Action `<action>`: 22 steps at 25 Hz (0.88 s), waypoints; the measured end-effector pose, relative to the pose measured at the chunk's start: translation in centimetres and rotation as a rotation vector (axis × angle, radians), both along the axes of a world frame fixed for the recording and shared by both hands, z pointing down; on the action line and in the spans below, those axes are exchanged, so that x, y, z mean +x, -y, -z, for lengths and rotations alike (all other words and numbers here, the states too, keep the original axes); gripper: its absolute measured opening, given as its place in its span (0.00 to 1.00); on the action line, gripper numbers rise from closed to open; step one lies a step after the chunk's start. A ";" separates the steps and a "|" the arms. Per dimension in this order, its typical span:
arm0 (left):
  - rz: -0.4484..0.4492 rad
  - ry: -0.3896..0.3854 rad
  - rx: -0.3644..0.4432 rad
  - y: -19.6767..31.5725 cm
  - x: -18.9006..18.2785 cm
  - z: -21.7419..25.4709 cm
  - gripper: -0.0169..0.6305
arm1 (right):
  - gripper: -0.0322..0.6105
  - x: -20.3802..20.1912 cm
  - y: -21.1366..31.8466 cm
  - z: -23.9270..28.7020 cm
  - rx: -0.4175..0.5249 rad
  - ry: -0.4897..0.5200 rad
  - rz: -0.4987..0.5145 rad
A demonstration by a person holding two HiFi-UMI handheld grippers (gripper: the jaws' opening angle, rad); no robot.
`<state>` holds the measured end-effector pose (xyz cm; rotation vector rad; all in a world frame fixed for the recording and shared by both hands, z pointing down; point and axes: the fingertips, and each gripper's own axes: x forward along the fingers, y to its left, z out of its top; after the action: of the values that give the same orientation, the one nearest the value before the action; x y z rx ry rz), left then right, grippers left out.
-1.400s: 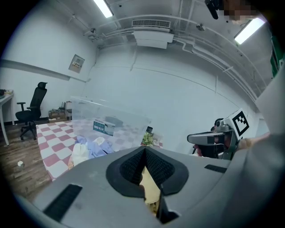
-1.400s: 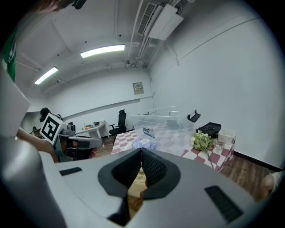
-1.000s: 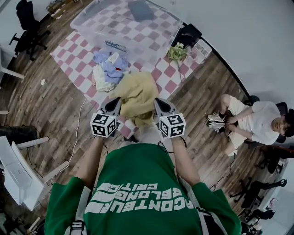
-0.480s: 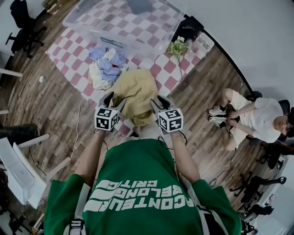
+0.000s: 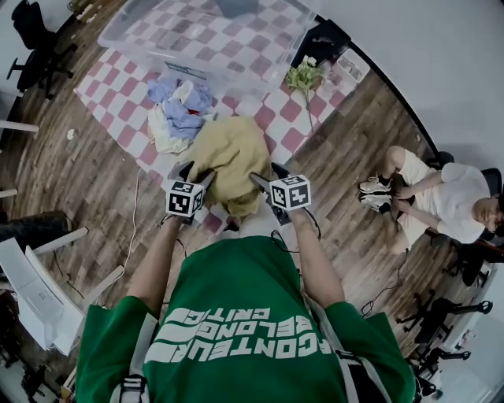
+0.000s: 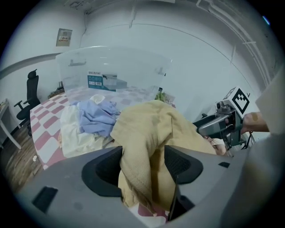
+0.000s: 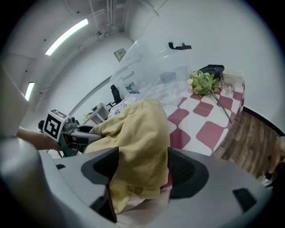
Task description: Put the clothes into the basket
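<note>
As it lies heaped, the garment (image 5: 228, 153) is mustard-yellow.

We get only part of the clear plastic storage bin (image 5: 142, 31): the head view's top edge cuts it off, along with the dark cloth (image 5: 236, 6) lying inside. Print on its blue-and-white label (image 6: 102, 81) is too small for us to read, as is the small wall poster (image 6: 64, 37). How many pieces make up the pale-blue and cream clothes heap (image 5: 179, 114), we cannot tell.
</note>
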<state>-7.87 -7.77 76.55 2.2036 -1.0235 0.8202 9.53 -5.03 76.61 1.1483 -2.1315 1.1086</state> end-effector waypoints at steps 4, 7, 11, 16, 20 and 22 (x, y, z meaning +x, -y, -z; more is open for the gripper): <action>0.022 -0.013 -0.051 -0.2 0.1 -2.0 0.45 | 0.57 -0.8 0.0 -2.5 -0.068 0.008 0.034; 0.037 -0.037 -0.078 -0.5 0.2 -3.1 0.45 | 0.57 -1.8 -0.1 -4.0 -0.106 0.022 0.060; 0.076 -0.088 -0.104 -0.4 0.0 -4.3 0.45 | 0.57 -2.7 0.4 -5.1 -0.134 0.041 0.098; 0.095 -0.147 -0.138 -0.4 0.6 -5.0 0.45 | 0.56 -3.9 0.8 -6.1 -0.152 0.083 0.099; 0.116 -0.220 -0.147 -0.3 1.3 -5.2 0.39 | 0.56 -4.2 1.5 -6.1 -0.137 0.078 0.085; 0.132 -0.254 -0.150 -0.6 1.8 -5.0 0.34 | 0.56 -4.4 1.4 -6.4 -0.142 0.084 0.084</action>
<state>-6.11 -7.16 81.60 2.0268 -0.9386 0.5245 5.17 -6.43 83.03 0.9552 -2.1048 1.2670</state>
